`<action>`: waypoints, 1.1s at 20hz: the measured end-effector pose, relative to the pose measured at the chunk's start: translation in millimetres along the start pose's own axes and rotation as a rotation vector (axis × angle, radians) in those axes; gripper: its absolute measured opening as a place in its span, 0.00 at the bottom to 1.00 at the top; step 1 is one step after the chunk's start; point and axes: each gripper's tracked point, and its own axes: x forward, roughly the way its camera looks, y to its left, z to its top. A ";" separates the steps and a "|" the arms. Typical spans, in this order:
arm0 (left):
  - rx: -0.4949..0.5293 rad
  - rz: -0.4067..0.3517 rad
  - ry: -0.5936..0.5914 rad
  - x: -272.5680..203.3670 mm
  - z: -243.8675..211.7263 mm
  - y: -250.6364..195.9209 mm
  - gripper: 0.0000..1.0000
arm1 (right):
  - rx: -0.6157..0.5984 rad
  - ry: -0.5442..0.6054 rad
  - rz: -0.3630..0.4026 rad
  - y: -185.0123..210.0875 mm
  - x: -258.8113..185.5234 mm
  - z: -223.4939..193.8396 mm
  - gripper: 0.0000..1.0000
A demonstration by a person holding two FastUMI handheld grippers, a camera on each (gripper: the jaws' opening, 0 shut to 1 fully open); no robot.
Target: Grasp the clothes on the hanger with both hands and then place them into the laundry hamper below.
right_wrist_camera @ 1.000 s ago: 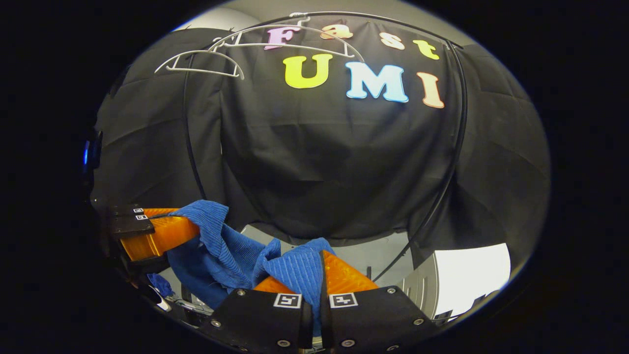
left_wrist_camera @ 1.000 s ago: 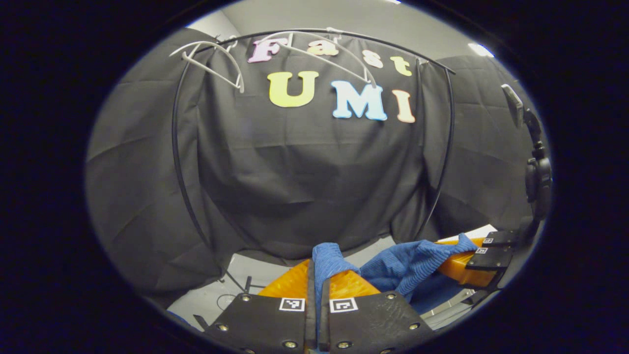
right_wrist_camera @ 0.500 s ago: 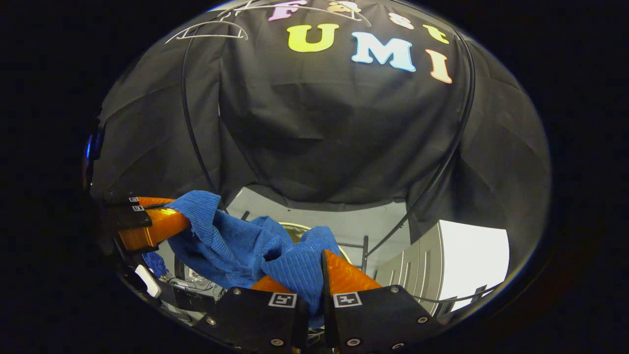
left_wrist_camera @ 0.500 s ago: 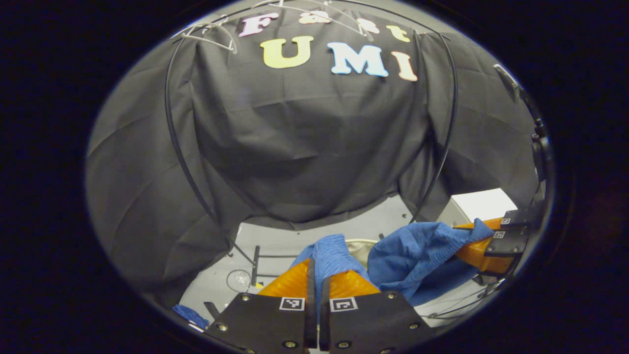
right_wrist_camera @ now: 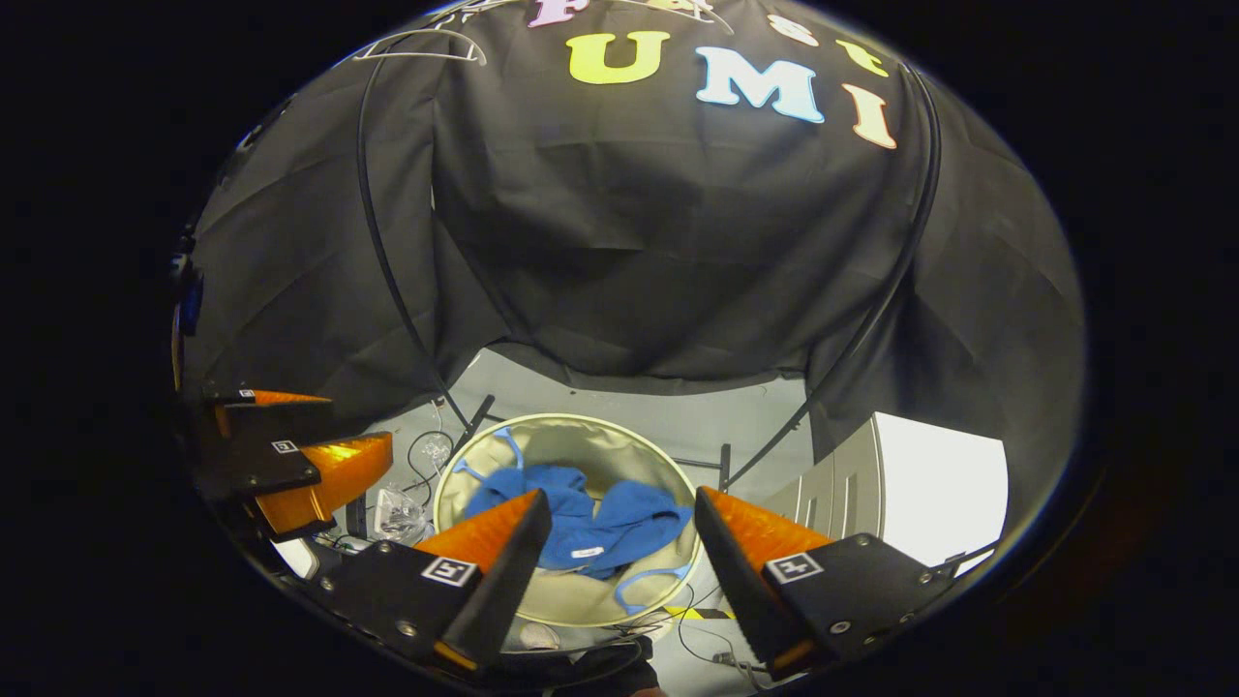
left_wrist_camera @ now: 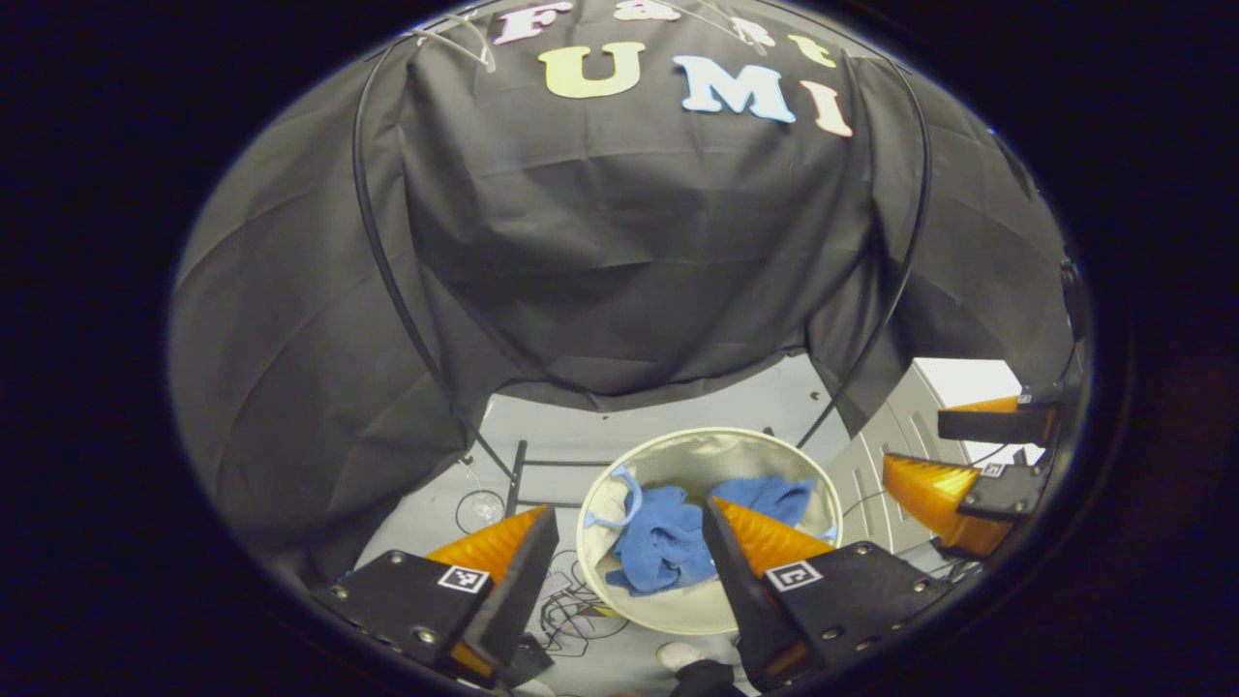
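A blue ribbed garment lies crumpled inside the round cream laundry hamper on the floor below. My left gripper hangs above the hamper, open, with nothing between its orange fingers. My right gripper is open too, above the same hamper. In the left gripper view the right gripper shows at the right edge; in the right gripper view the left gripper shows at the left. A white hanger hangs bare on the black rail near the top.
The black clothes rack's curved poles stand on either side of the hamper. A white cabinet stands right of it. Loose cables lie on the grey floor by the hamper.
Both grippers have opened and let go of the blue garment, which has dropped into the hamper. Both views have tilted further down toward the floor.
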 end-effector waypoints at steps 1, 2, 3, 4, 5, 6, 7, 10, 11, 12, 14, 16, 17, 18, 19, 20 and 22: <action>0.003 -0.001 -0.013 -2.2 4.6 -0.3 0.88 | 0.001 -0.005 -0.003 -0.1 -2.9 1.5 0.95; 0.009 0.001 -0.029 -3.8 11.2 0.5 0.88 | 0.003 -0.013 -0.007 0.9 -4.9 2.7 0.95; 0.013 0.001 -0.043 -5.3 16.5 1.5 0.88 | 0.005 -0.021 -0.010 1.0 -7.6 5.2 0.95; 0.014 0.000 -0.062 -9.1 24.1 2.5 0.89 | 0.009 -0.029 -0.016 -0.1 -11.1 8.6 0.95; 0.013 -0.002 -0.089 -15.0 33.0 4.0 0.89 | 0.016 -0.044 -0.022 -0.7 -16.2 12.3 0.95; 0.011 -0.005 -0.119 -22.1 44.0 5.2 0.89 | 0.024 -0.061 -0.028 -2.8 -21.0 19.0 0.95; 0.012 -0.008 -0.154 -30.5 55.4 6.8 0.88 | 0.033 -0.083 -0.034 -2.6 -26.1 26.5 0.95; 0.027 -0.007 -0.261 -56.4 96.7 10.1 0.88 | 0.046 -0.169 -0.057 -12.7 -56.4 62.9 0.95; 0.031 -0.008 -0.308 -65.8 114.2 9.8 0.89 | 0.050 -0.210 -0.064 -16.5 -66.8 75.9 0.95; 0.033 -0.006 -0.357 -76.0 133.1 8.8 0.95 | 0.052 -0.251 -0.069 -20.9 -79.3 91.1 0.95; 0.041 -0.002 -0.444 -103.3 170.1 6.8 0.94 | 0.051 -0.331 -0.083 -33.0 -104.7 116.7 0.95; 0.043 0.001 -0.532 -136.1 202.7 4.5 0.82 | 0.041 -0.418 -0.103 -48.9 -132.0 141.9 0.95; 0.041 0.003 -0.571 -152.3 214.1 3.5 0.88 | 0.036 -0.462 -0.110 -55.8 -146.9 152.0 0.95; 0.040 0.004 -0.606 -171.0 226.8 1.8 0.94 | 0.038 -0.503 -0.119 -64.2 -163.5 161.5 0.95; 0.040 0.011 -0.639 -187.5 237.7 -1.4 0.94 | 0.041 -0.530 -0.127 -72.2 -178.0 167.2 0.95; 0.038 0.010 -0.666 -203.1 246.2 -6.2 0.94 | 0.044 -0.559 -0.136 -80.2 -194.1 173.4 0.95; 0.018 -0.008 -0.705 -229.0 257.9 -16.5 0.94 | 0.051 -0.614 -0.157 -96.5 -225.4 185.5 0.95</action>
